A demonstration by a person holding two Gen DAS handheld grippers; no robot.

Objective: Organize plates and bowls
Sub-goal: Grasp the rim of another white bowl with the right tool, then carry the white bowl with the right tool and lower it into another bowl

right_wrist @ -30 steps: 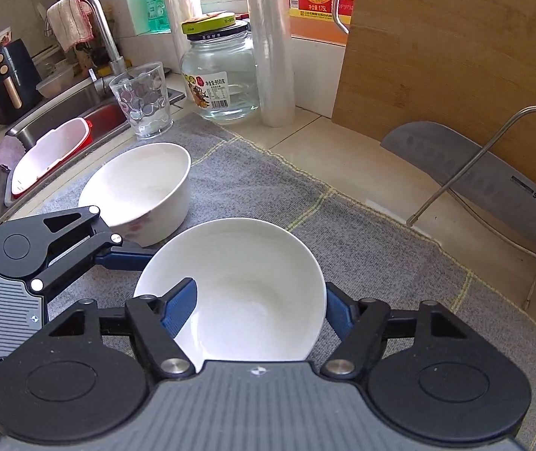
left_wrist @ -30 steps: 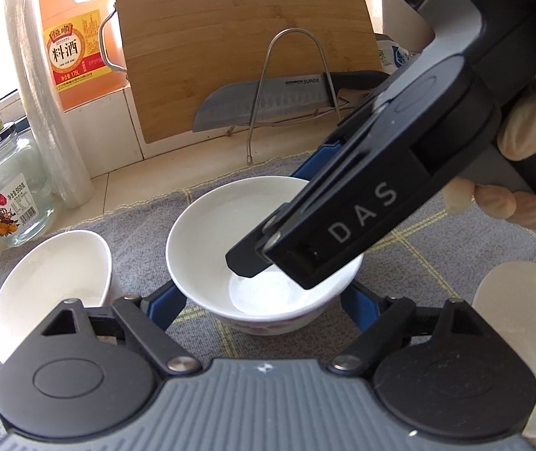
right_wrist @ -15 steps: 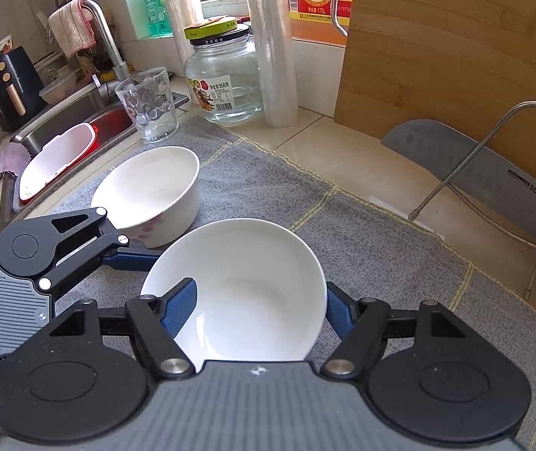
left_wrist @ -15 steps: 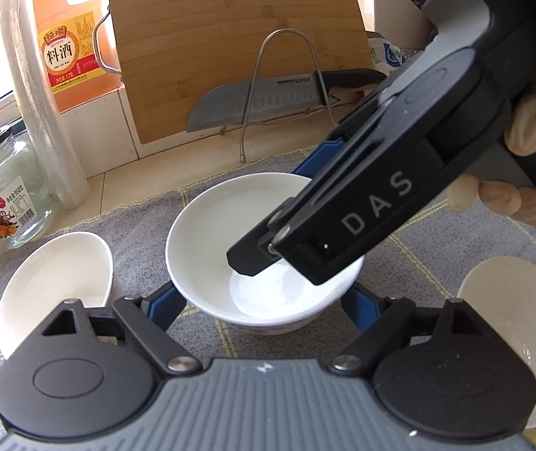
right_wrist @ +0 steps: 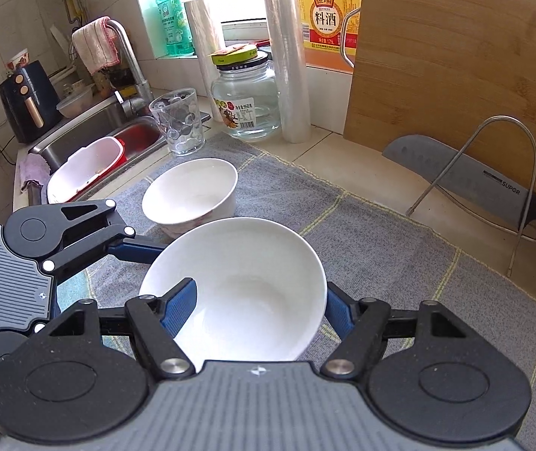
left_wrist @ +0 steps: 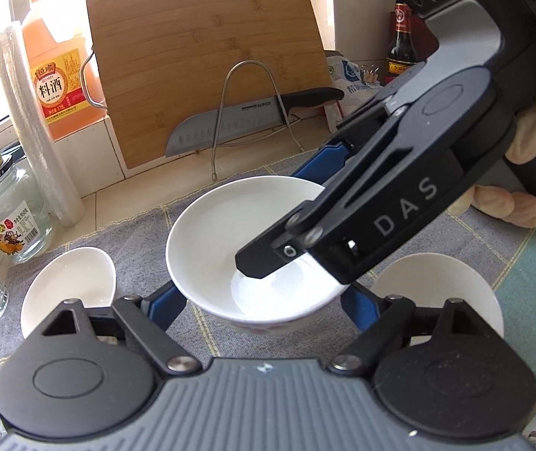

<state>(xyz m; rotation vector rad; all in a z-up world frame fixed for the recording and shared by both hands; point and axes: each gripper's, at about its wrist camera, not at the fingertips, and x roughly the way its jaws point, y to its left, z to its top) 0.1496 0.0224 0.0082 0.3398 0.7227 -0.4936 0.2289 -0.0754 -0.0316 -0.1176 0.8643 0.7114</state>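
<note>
In the left wrist view, a small white bowl sits on the grey mat just outside the left gripper's left finger, with a glass jar and a roll of plastic wrap beyond it near the wall. Between the two blue fingers, spread wide, is the middle bowl; the fingers flank its base, but whether they press it cannot be told. The right gripper comes in from the right, one black finger tip lying inside this bowl and a blue finger outside its far rim, so the rim sits between them. Just outside the left gripper's right finger stands a third white bowl, partly hidden. Behind all this a cutting board leans on the wall with a knife propped in a wire rack. In the right wrist view, the left gripper appears at the left edge, its blue finger reaching under the held bowl; the right gripper's left finger lies inside that bowl and the right finger outside, straddling the wall. Whether the bowl rests on the mat or hangs lifted is unclear. Ahead of the fingers is the small bowl, then a drinking glass and the sink.
</note>
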